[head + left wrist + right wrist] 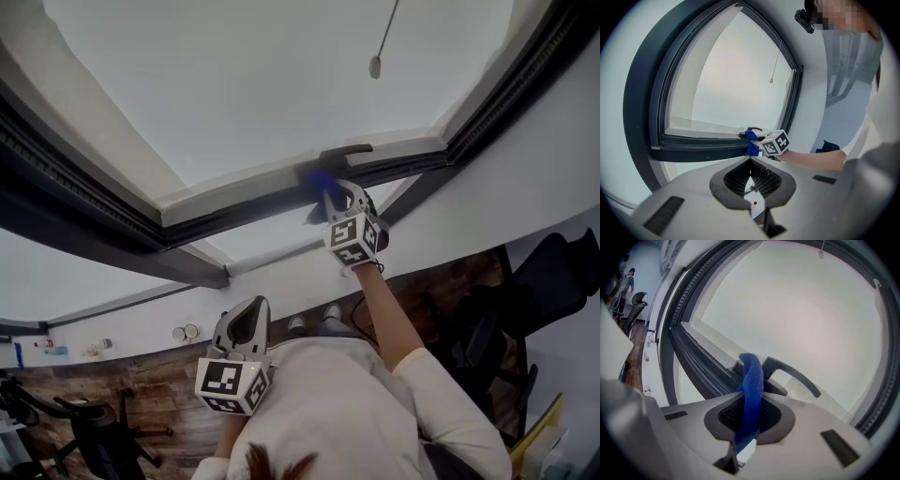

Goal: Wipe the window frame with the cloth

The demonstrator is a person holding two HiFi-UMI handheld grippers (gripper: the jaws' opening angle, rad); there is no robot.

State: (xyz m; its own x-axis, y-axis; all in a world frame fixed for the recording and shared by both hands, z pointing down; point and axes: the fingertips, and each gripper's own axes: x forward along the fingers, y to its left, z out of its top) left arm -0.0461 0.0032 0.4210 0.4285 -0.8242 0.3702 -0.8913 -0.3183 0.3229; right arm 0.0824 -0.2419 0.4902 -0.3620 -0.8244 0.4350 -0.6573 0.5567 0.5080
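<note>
Pale glass fills a dark window frame (234,220). The right gripper (749,425) pinches the blue cloth (752,380), whose end just ahead of the jaws meets the frame beside the handle (792,373). The left gripper (751,161) has its jaws together, empty. Risk: the cloth may snag on the handle and pull free.

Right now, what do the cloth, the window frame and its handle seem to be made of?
Blue cloth: soft woven or microfibre fabric, by its fuzzy ribbed texture where the right gripper pinches it. Window frame: dark grey, matt, probably coated metal or plastic; straight ridged profiles. Window handle: dark, smooth, satin; metal or plastic, the look leaves it open.
</note>
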